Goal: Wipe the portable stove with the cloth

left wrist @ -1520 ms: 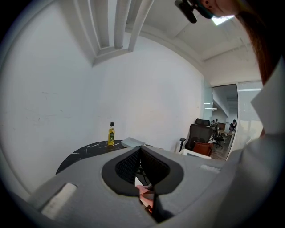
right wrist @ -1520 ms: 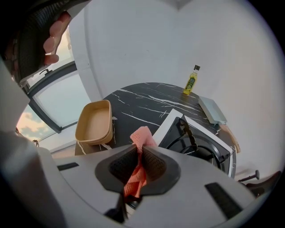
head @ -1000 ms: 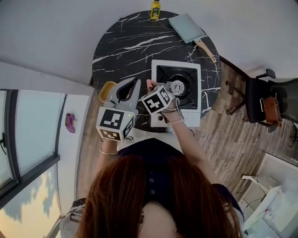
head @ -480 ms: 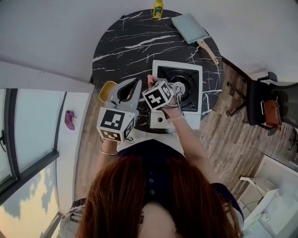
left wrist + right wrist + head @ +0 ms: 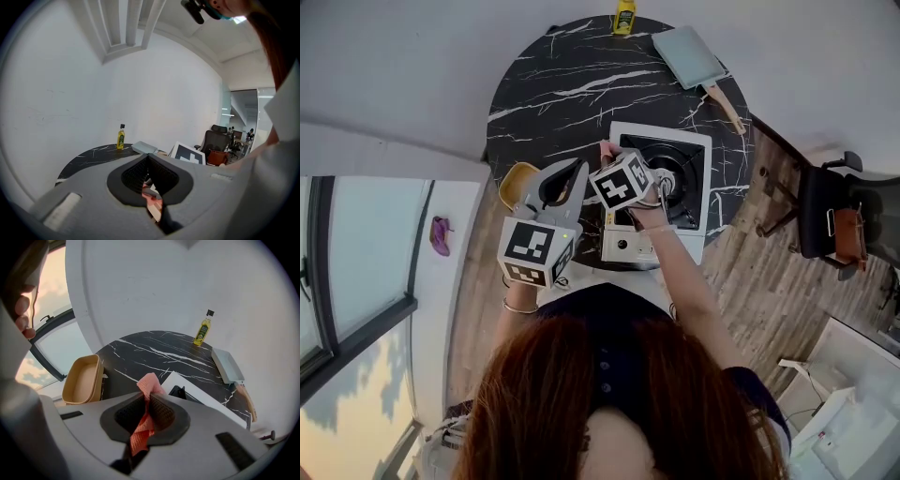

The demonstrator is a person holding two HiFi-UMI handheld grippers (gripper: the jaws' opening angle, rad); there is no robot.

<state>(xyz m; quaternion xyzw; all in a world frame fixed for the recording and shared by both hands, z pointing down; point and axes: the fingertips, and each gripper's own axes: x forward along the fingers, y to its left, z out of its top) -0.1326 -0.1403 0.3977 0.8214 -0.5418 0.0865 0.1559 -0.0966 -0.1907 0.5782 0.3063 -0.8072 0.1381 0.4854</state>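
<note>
Gripping cloth over stove

Right gripper [image 5: 149, 398]: jaws clamped on pink cloth [image 5: 149, 383], over the left part of the white portable stove [image 5: 705, 187] on black marble table [image 5: 553, 84]. Left gripper [image 5: 147, 158]: jaws closed together, empty, left of stove.

The person has long reddish-brown hair [image 5: 619, 403] and wears a dark navy top [image 5: 581, 302] with two small buttons [image 5: 602, 354] (one below the other). A thin bracelet [image 5: 517, 306] circles the left wrist. The left hand-held gripper [image 5: 147, 158] and the right hand-held gripper [image 5: 149, 398] are grey, with black ribbed pads [image 5: 161, 411]. Each carries a white cube [image 5: 532, 251] with black square markers.
</note>
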